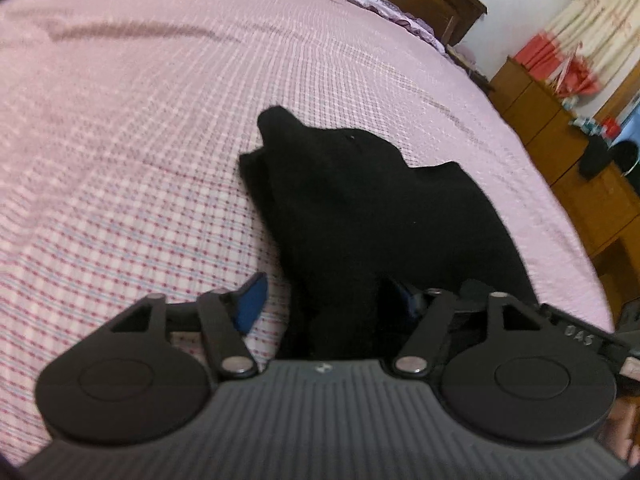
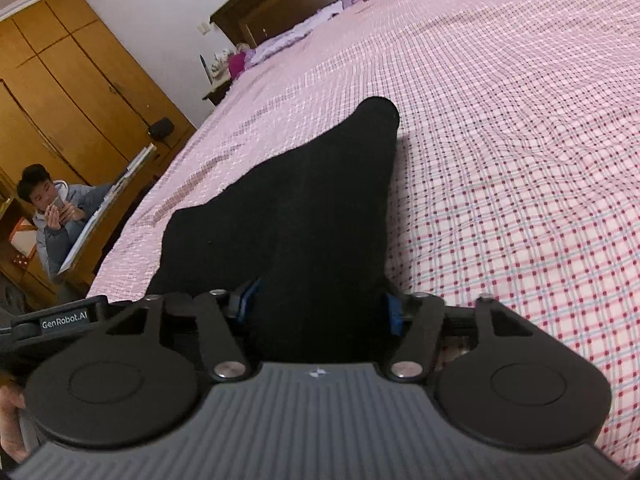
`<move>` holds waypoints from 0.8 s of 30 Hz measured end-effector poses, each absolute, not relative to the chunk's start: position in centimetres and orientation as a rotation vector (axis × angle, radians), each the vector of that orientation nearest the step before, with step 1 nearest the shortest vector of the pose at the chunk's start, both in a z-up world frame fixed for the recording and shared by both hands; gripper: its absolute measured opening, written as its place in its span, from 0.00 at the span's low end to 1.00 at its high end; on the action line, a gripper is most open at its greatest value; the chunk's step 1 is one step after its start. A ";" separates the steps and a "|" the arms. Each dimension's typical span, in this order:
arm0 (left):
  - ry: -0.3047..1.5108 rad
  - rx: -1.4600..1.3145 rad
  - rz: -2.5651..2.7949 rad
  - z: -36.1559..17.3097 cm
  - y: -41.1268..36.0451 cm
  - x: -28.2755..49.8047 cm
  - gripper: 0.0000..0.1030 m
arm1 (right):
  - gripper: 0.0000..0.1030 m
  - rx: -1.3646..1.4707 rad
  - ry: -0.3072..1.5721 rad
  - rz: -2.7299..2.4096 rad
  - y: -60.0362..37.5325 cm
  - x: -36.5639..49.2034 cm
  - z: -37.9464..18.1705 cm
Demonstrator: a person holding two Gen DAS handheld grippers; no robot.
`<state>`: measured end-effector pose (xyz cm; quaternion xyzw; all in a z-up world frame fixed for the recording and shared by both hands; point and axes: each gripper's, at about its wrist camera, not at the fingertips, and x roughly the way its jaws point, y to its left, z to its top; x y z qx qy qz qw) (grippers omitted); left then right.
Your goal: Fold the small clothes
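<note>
The pink checked bed (image 1: 140, 140) stretches ahead of both grippers. A black garment (image 2: 288, 216) lies on it, bunched between the spread fingers of the left gripper (image 1: 332, 300) and right gripper (image 2: 320, 308); whether either pinches it, I cannot tell.

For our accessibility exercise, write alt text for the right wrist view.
A black garment lies between the right gripper's open blue-padded fingers and stretches away over a pink checked bedspread. At far left, a seated person looks at a phone beside wooden wardrobes.
</note>
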<state>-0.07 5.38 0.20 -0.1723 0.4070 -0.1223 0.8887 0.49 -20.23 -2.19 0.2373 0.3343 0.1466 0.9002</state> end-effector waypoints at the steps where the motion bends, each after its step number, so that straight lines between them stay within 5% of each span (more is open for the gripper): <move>1: 0.838 -0.335 -0.241 0.4 5.1 -0.2 0.73 | 0.73 0.488 0.685 0.299 -20.2 0.2 -2.2; 10: 0.757 -0.170 -0.133 2.4 4.8 -2.6 0.86 | 1.00 0.440 0.585 0.249 -21.0 -2.9 0.7; 24: 0.851 -0.124 -0.140 1.2 4.1 -6.7 0.87 | 1.00 0.222 0.744 0.146 -19.7 -8.3 -0.2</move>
